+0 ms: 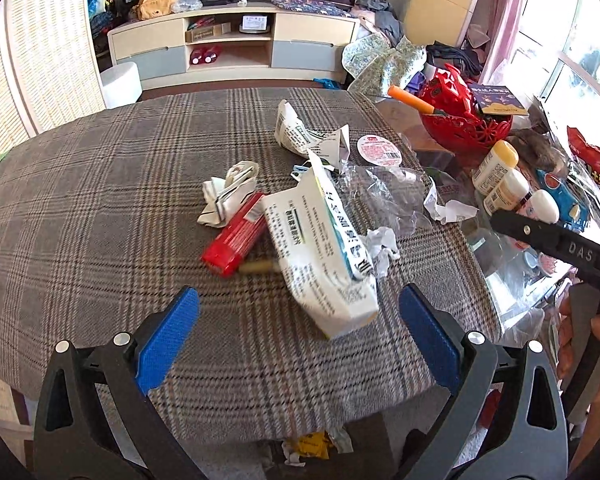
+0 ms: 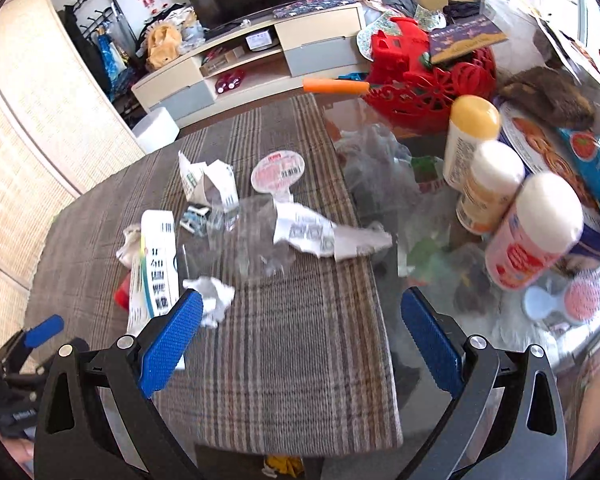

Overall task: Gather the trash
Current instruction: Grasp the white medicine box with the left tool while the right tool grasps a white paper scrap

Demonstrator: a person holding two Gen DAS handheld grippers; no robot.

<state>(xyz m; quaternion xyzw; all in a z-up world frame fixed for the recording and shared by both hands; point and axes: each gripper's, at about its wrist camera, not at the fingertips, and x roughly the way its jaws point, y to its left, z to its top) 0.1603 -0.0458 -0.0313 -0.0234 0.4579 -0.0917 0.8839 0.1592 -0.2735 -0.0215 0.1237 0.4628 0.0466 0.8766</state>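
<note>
Left tool (image 1: 299, 322) spread wide, holding nothing, just above the plaid-covered bench (image 1: 80, 200); torn white box (image 1: 320, 248) lies right ahead between its pads, red pack (image 1: 236, 240) touching the box's left side. Right tool (image 2: 301, 322) also wide and empty, crumpled paper ball (image 2: 214, 296) beside its left pad (image 2: 172, 336), printed paper scrap (image 2: 324, 236) and round foil lid (image 2: 278, 170) farther out.

Daylight is streaming in from the gripper's right, glaring off the glass tabletop (image 2: 384, 344); fisheye edges are bending, blurring.

I see a torn white paper box (image 1: 320, 248) lying flat beside a red plastic pack (image 1: 236, 240) and crumpled white paper bits (image 1: 382, 246)
</note>
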